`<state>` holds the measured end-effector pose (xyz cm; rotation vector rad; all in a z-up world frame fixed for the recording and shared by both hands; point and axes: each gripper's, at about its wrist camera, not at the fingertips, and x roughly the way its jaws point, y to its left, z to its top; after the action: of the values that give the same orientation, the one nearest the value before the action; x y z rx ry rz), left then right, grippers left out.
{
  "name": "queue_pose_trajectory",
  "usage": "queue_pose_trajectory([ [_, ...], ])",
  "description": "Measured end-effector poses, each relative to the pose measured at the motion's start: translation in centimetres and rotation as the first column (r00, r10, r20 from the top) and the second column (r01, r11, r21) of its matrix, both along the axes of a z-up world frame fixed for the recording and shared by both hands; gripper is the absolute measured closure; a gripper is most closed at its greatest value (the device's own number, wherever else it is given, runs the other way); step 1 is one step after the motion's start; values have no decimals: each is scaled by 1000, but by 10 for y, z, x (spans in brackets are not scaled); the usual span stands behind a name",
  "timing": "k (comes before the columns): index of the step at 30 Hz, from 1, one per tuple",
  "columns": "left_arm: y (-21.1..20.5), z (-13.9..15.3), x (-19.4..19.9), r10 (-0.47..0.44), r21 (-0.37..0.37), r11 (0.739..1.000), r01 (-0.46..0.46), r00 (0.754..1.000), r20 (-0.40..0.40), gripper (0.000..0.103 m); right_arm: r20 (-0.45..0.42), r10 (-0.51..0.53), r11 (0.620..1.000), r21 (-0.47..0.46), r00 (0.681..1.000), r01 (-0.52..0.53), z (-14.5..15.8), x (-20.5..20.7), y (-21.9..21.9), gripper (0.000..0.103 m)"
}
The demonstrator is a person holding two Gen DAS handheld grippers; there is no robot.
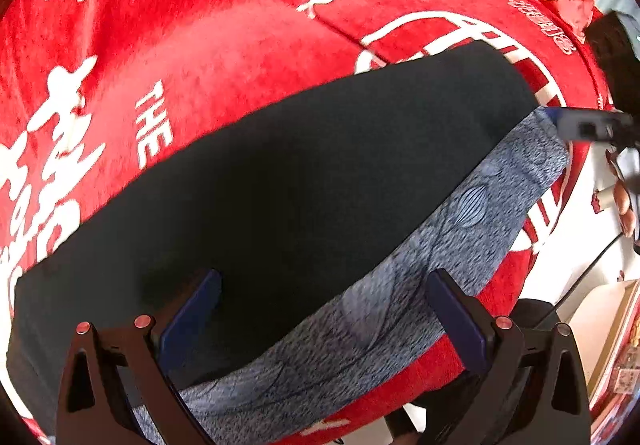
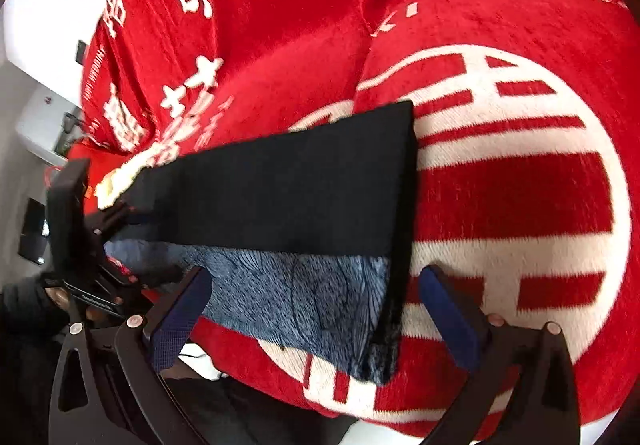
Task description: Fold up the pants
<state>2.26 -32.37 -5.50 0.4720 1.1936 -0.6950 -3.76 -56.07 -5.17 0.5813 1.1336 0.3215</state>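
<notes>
The fingers [image 1: 456, 321] of the left gripper [image 1: 324, 309] stand wide apart and hold nothing; they hang just above the near edge of the pants [image 1: 280, 181], one blue pad over the dark cloth and the other over the grey-blue patterned strip. The right gripper [image 2: 316, 305] is likewise spread wide and empty, its fingers [image 2: 180, 309] straddling the near corner of the pants, 1 pad over the patterned strip and the other over the red blanket [image 2: 520, 205]. Whether any pad brushes the cloth, I cannot tell.

The pants lie flat on the blanket, which covers a soft surface (a bed or sofa, most likely). They look already folded at least once: the outline is a long, tidy band with a straight, crisp end at the right, and the patterned lining shows only along the near side. My judgement is that the lengthwise fold is done and the crosswise folds remain, since the band is long. Neither gripper has taken hold for that next fold yet.
</notes>
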Motion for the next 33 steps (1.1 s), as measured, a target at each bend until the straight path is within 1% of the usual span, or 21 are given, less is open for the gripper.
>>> queue_pose_trajectory([
  [3, -13, 2, 0, -23, -16, 1000, 23, 1000, 1, 0, 5, -30, 995, 98, 1000, 29, -5, 9, -9, 0],
  [5, -20, 2, 0, -52, -22, 998, 52, 999, 8, 0, -4, -17, 995, 103, 1000, 18, -7, 15, -8, 0],
  [6, -23, 0, 0, -71, -11, 997, 71, 997, 15, 0, -9, -8, 995, 101, 1000, 8, -7, 19, -7, 0],
  [8, -25, -7, -2, -146, 48, 989, 143, 987, 64, 0, -22, 16, 995, 98, 1000, -14, -7, 22, -5, 0],
  [9, -23, -7, -3, -193, 47, 981, 190, 979, 68, 0, -27, 32, 994, 107, 999, -29, -7, 23, -4, 0],
  [11, -9, 2, -2, -271, 40, 962, 269, 960, 70, 0, -53, 89, 984, 161, 995, -80, -9, 23, -3, 0],
  [13, 8, 10, 2, -324, 30, 946, 323, 943, 79, 0, -57, 151, 975, 171, 987, -139, -11, 21, -2, 0],
  [15, 25, 10, 11, -370, 42, 929, 368, 927, 59, 0, -53, 161, 968, 201, 985, -147, -14, 25, -4, 0],
  [17, 36, 6, 22, -388, 47, 921, 386, 921, 32, 0, -44, 167, 959, 241, 985, -151, -16, 33, -6, 0],
  [18, 44, 4, 28, -395, 33, 918, 394, 919, 4, 0, -33, 181, 949, 268, 983, -166, -17, 39, -5, 0],
  [20, 56, 8, 36, -393, 18, 919, 393, 919, -3, 0, -4, 215, 922, 331, 977, -202, -15, 50, 2, 0],
  [21, 61, 8, 37, -393, 10, 919, 393, 919, -5, 0, 4, 232, 913, 343, 973, -220, -14, 53, 6, 0],
  [22, 64, 7, 38, -395, 12, 919, 395, 919, -8, 0, 10, 246, 912, 337, 969, -235, -14, 54, 10, 0],
  [24, 59, -5, 33, -412, 81, 908, 410, 911, 8, 0, -21, 255, 931, 275, 967, -240, -23, 57, 11, 1],
  [25, 58, -8, 29, -422, 95, 904, 418, 906, 24, 0, -44, 252, 943, 236, 967, -235, -25, 58, 15, 1],
  [26, 58, -7, 28, -424, 86, 904, 419, 905, 37, 0, -60, 251, 954, 185, 966, -236, -23, 60, 23, 0],
  [27, 58, -6, 29, -415, 76, 908, 412, 909, 31, 0, -73, 247, 959, 161, 966, -233, -21, 61, 27, 0],
  [29, 61, -3, 32, -399, 66, 915, 397, 917, 23, 0, -67, 233, 963, 157, 970, -221, -14, 60, 32, 5],
  [31, 67, 1, 31, -398, 81, 916, 394, 916, 43, 0, -15, 200, 966, 167, 980, -195, 1, 53, 30, 17],
  [32, 72, 3, 30, -397, 82, 916, 392, 917, 51, 0, -5, 181, 971, 160, 983, -178, 7, 49, 28, 30],
  [33, 79, 5, 29, -392, 85, 918, 386, 918, 61, 0, -15, 167, 974, 158, 986, -162, 9, 48, 25, 45],
])
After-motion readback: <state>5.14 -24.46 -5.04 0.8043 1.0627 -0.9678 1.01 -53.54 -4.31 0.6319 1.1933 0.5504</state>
